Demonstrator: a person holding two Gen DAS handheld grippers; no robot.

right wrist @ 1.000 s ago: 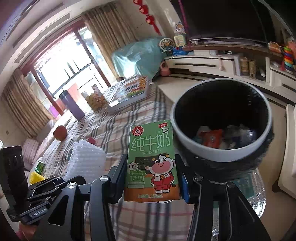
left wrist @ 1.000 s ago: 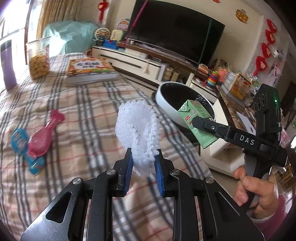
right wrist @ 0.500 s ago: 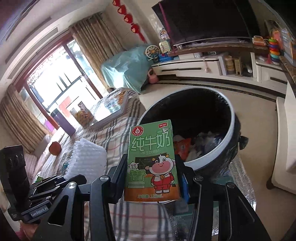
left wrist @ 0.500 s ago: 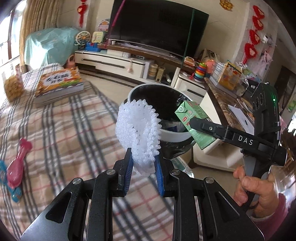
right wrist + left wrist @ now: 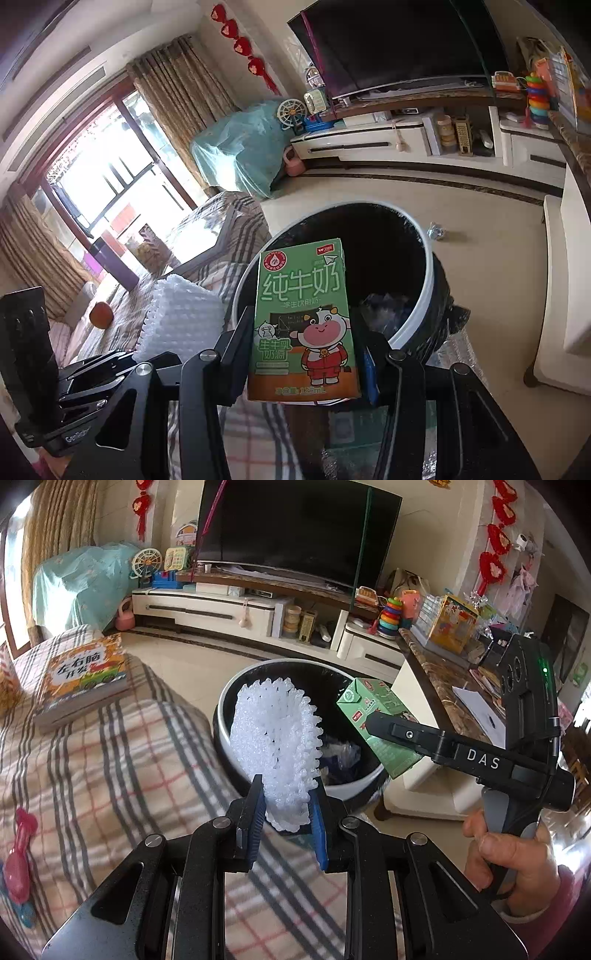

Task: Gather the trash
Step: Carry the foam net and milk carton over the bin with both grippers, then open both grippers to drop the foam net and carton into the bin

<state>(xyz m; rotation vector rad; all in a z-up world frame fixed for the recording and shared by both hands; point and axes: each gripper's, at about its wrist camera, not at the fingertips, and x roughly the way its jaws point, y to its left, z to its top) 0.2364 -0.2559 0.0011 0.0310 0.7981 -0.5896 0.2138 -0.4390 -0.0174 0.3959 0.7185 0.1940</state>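
Note:
My left gripper [image 5: 286,805] is shut on a white foam net sleeve [image 5: 275,742] and holds it upright in front of the trash bin [image 5: 221,727], near its left rim. My right gripper [image 5: 301,354] is shut on a green milk carton [image 5: 303,317], held over the near rim of the bin [image 5: 428,295]. The bin is round, white-rimmed, lined with a black bag, with trash inside. The carton also shows in the left wrist view [image 5: 380,723], over the bin's right side. The foam sleeve shows in the right wrist view [image 5: 181,314], left of the carton.
A plaid-covered table [image 5: 110,760] lies left of the bin, with a book [image 5: 83,675] and a pink toy [image 5: 20,853] on it. A TV stand [image 5: 221,609] runs along the back wall. A marble-topped table [image 5: 447,679] stands right of the bin.
Both grippers have moved from over the table toward the bin with their items; the bin now lies directly ahead and below them.

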